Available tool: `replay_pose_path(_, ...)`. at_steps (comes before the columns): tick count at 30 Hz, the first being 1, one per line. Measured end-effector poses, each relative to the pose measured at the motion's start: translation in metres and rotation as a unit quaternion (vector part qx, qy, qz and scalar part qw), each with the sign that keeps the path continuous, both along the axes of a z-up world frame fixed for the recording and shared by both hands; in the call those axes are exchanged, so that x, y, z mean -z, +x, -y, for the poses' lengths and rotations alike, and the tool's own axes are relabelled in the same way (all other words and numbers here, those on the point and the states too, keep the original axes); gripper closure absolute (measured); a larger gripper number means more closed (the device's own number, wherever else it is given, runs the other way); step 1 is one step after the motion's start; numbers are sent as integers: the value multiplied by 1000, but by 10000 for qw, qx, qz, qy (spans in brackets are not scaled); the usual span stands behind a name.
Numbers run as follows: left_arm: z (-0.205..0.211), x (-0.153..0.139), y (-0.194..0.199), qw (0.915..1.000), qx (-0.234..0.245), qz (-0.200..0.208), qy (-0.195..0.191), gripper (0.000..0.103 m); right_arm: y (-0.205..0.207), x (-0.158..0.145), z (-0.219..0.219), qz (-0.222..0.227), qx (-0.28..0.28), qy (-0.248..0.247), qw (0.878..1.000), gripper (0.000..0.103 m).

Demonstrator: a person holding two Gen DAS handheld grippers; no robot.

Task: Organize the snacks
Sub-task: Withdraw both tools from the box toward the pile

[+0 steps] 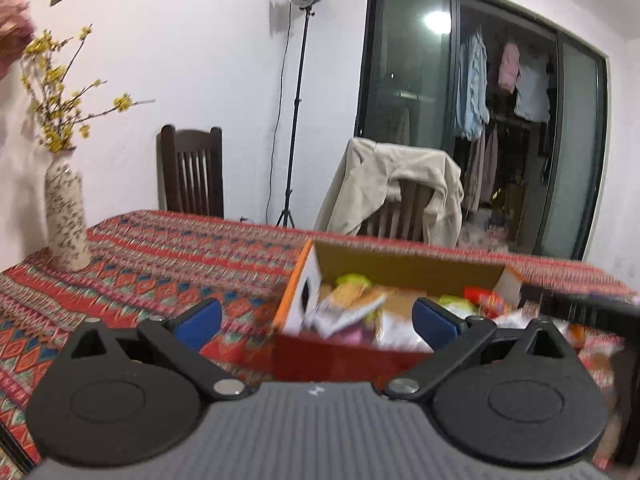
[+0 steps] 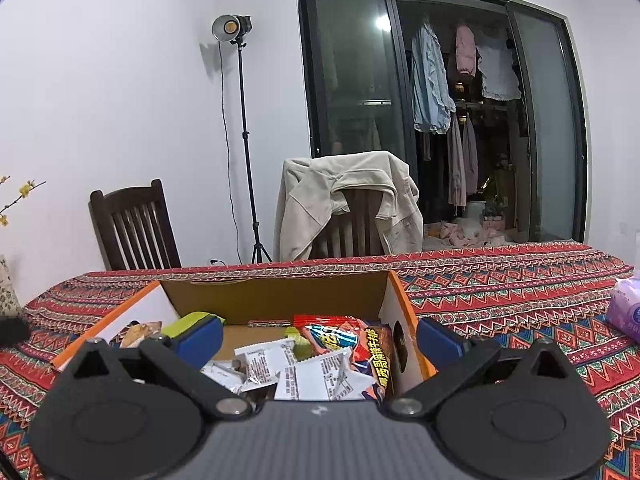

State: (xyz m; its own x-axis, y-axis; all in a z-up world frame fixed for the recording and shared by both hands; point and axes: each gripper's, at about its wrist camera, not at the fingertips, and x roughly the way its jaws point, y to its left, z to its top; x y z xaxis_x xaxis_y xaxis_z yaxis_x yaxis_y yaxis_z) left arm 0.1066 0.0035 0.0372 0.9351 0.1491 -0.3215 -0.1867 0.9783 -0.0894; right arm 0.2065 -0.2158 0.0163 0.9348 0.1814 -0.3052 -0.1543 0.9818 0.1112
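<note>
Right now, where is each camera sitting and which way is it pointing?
Left wrist: on the left gripper, open above the table's left part, facing across the cardboard box toward the glass door; only its blue fingers show.
Right wrist: on the right gripper, open directly over the box of snack packets, facing likewise.
Shared: box, draped chair, lamp stand.

The box [image 2: 276, 292] stands open-topped, its walls fencing the packets [image 2: 320, 360] heaped inside, so entry is from above only. Left of the box the surface [image 1: 168, 264] lies bare up to the vase [image 1: 66, 216]; right of it, up to a purple pack [image 2: 626, 312].
</note>
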Motion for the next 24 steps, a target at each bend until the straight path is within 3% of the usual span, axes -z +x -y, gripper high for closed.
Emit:
replay_pose_path(8,-31,29,-14,9991,-415,8,-7,0,-13,-16,3,-297,-245,196,9991,0)
replay_pose_path(12,-33,33,-13,9997,-208,-26,-123,0,-33,-17,3,-358,-377,-71,9986,0)
replay_pose_path(20,-32,35,-22,9996,-84,141,-221,0,-64,19,2,-1088,-437,-244,9928,0)
replay_pose_path(24,-35,37,-19,9994,12,86,-335,0,-82,34,-2,-964,-456,-348,9937,0)
